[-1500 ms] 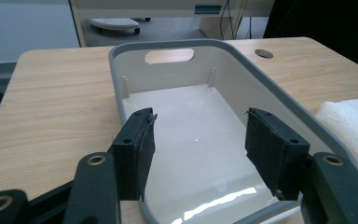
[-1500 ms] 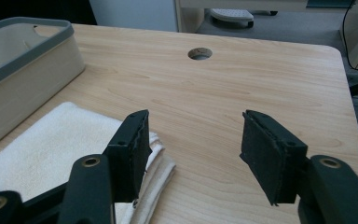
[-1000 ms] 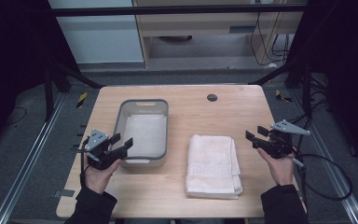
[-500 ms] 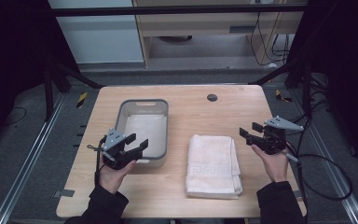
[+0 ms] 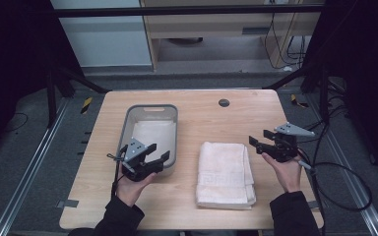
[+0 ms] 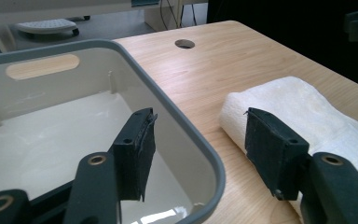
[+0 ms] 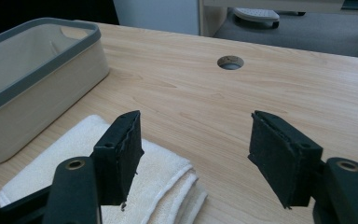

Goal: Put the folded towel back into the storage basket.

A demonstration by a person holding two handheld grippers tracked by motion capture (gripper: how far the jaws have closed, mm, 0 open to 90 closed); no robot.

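A folded white towel (image 5: 225, 173) lies flat on the wooden table (image 5: 206, 118), near the front edge. Nothing is holding it. In the left gripper view the towel (image 6: 317, 116) shows past the jaws, on the right side. In the right gripper view one corner of the towel (image 7: 163, 182) sits under the jaws, and you can see its folded layers.

Just beside the towel, on its left, sits a grey tub (image 5: 150, 132). The tub has a darker grey rim and a pale inside. The towel and the tub are near each other but do not touch. In the left gripper view the tub (image 6: 182, 135) is right below the jaws, and a long handle hole is cut in its far wall. In the right gripper view the tub (image 7: 42, 70) stands at the far left.

The left gripper (image 5: 158, 153) is held by a hand over the near corner of the tub. Its jaws are spread wide with nothing between them. The right gripper (image 5: 260, 142) is held by the other hand, just to the right of the towel. Its jaws are spread wide too, and they hold nothing.

A small round hole (image 5: 223, 103) is in the table, farther back
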